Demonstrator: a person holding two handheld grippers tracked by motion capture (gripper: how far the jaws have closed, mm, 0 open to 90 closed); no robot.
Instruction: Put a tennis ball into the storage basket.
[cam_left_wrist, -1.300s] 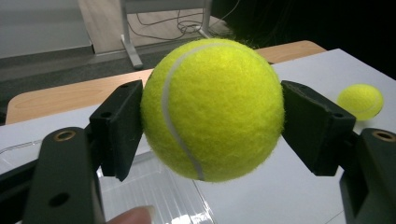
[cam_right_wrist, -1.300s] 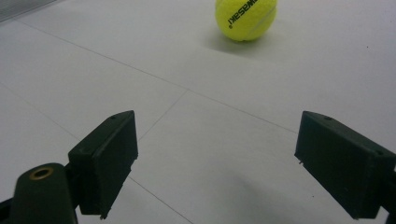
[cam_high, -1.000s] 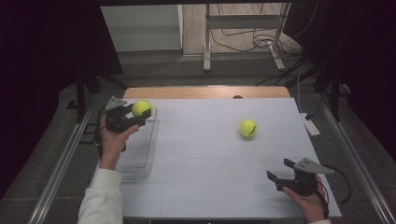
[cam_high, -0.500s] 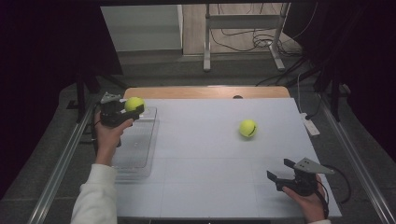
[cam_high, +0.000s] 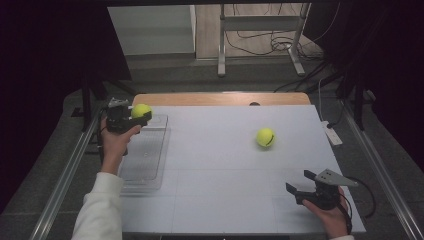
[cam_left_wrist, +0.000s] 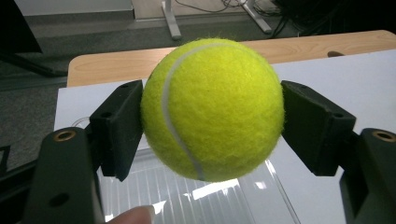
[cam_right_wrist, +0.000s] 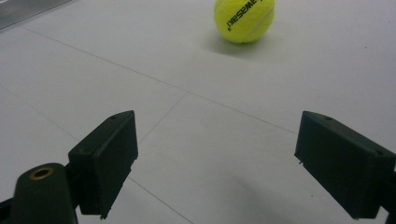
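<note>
The tennis ball (cam_left_wrist: 212, 109) is looking fuzzy and felted, the tray (cam_high: 150, 165) clear glossy plastic, the table (cam_high: 220, 98) showing matt wood.

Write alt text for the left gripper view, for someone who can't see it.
A yellow tennis ball is clamped in the left claw, between its two black jaws. Below it lies a clear plastic tray on a white table.

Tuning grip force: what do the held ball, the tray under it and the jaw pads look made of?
Held ball: fuzzy yellow felt with a white seam, likely rubber-cored. Tray: clear, glossy, ribbed; looks like rigid plastic. Pads on the left gripper: matte black blocks, probably plastic or hard rubber; the look leaves it open.
</note>
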